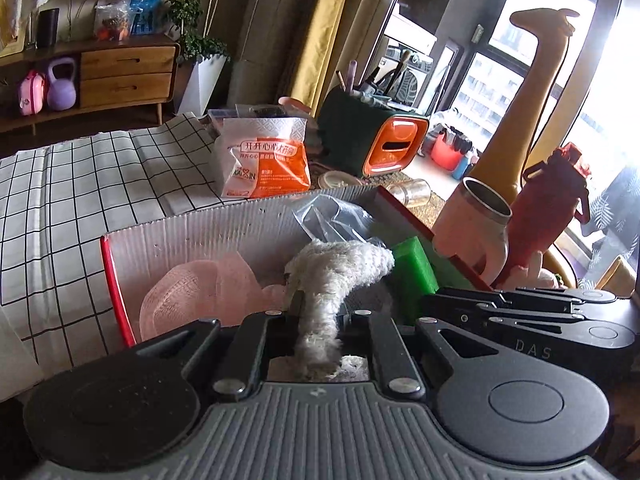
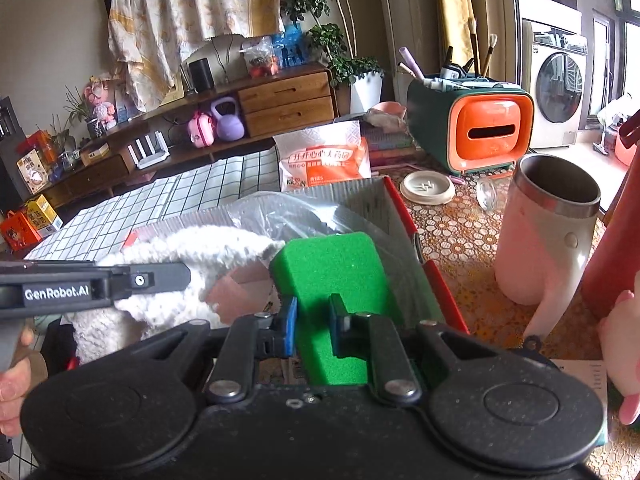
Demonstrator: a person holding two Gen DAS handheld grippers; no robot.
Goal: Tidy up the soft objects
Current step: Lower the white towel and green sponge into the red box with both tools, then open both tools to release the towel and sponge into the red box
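Jaws of the left gripper point(image 1: 319, 312) are pinched tight on a white fluffy cloth point(image 1: 340, 268), which rises between them and flops forward over the open corrugated box point(image 1: 200, 236). Jaws of the right gripper point(image 2: 313, 316) are closed on a green sponge block point(image 2: 332, 276), its far end leaning above the same box, just beside the white cloth. Inside the box lie a pink mesh puff point(image 1: 188, 288) and a clear plastic bag point(image 1: 332, 216).
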